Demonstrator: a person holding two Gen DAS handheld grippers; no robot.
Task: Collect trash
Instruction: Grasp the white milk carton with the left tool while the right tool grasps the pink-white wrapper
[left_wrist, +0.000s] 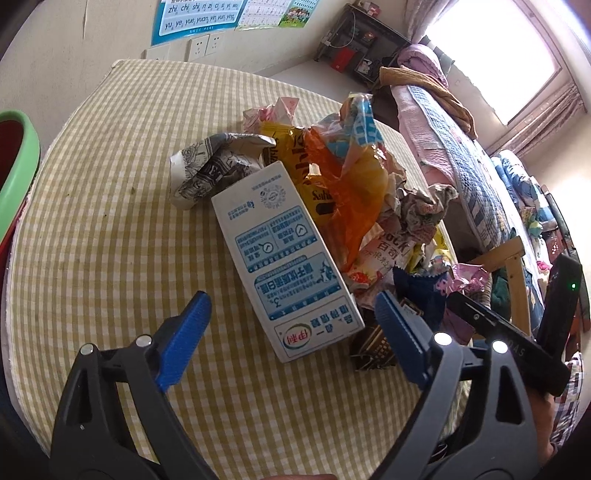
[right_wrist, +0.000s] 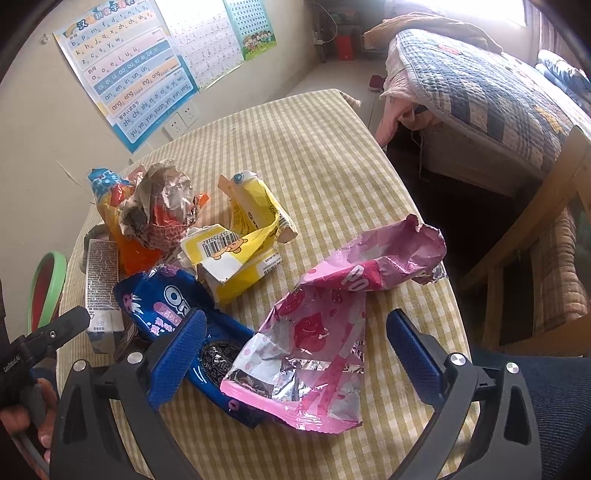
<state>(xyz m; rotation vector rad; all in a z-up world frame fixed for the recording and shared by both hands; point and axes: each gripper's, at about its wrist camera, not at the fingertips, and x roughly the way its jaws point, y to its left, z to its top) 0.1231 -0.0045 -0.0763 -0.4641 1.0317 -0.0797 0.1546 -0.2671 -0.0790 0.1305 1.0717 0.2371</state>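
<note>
while both tongs gape empty | milk carton (left_wrist: 284, 258) between left tongs (left_wrist: 291, 314) | pink wrapper (right_wrist: 332, 332) between right tongs (right_wrist: 295, 332)

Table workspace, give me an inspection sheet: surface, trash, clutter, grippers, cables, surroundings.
Surface: table under a yellow checked cloth.
Job's things: milk carton lying flat, orange bag, crumpled newspaper, pink wrapper, blue cookie wrapper, torn yellow box, all in one loose pile.
Clutter: nothing seen apart from the trash.
Grippers: left gripper open, jaws either side of the carton's near end; right gripper open over the pink wrapper.
Cables: nothing seen on the table.
Surroundings: green basin at the table's edge, bed, wall posters, wooden chair.
</note>
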